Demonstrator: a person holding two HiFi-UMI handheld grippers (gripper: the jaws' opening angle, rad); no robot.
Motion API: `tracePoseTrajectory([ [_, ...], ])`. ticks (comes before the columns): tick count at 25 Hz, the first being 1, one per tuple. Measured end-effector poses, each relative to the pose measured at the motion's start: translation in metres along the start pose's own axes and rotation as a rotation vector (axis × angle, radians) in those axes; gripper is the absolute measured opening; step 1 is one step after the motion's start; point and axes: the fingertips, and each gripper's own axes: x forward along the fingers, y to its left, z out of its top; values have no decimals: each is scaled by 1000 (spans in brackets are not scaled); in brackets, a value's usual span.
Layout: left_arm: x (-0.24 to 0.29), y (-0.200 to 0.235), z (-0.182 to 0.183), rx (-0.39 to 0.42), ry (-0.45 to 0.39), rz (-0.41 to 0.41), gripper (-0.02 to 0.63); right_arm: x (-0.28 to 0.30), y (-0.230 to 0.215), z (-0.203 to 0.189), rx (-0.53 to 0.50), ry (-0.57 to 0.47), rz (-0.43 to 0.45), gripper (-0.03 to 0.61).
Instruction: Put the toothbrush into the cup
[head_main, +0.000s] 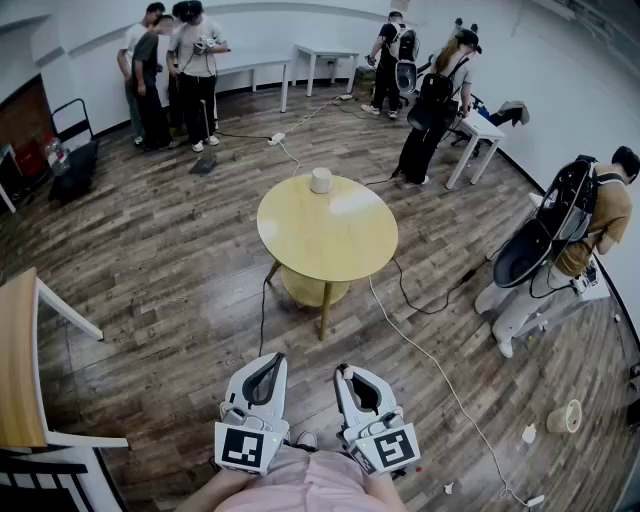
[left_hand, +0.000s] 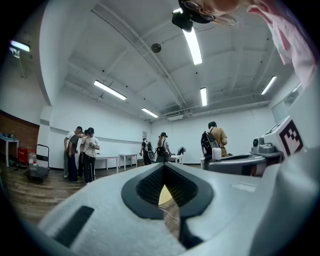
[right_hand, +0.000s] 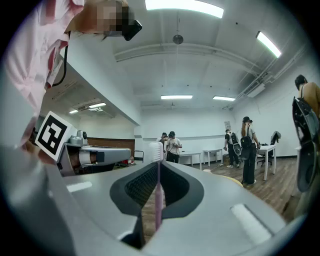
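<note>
- A white-walled room with a wood plank floor (head_main: 150, 270) — people (head_main: 170, 75) stand along its far side.
- A round yellow table (head_main: 335, 245) stands mid-floor, with the white cup (head_main: 321, 180) near its far edge.
- The left gripper (head_main: 274, 360) has its jaws pressed together with nothing between them.
- The right gripper (head_main: 346, 372) pinches the pink toothbrush (right_hand: 157, 200) well short of the cup — long axis upright, white head on top.

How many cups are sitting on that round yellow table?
1: a white cup stands near the far edge of the round table. The rest of the tabletop is in plain sight, so no other cup is hidden there.
</note>
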Motion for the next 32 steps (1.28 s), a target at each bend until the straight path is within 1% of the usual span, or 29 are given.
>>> tracePoseTrajectory([
  [6,-3,-3,-4,-12,27,-4,-2,-7,-2,1,14,0,-16,25],
  [10,-3,-6,1,-10,8,-9,-2,-12,-3,0,17,1,-27,25],
  [20,-4,-17,-2,-17,21,-12,-2,-25,-9,1,40,-6,-38,25],
  [25,-5,-23,-15,-9,78,1,-2,-31,-16,1,74,-35,-11,26],
  [30,2,-31,-16,-10,32,20,-2,-36,-26,-3,79,-45,4,26],
  [32,3,-33,-20,-13,37,24,-2,-36,-28,-5,87,-39,10,26],
])
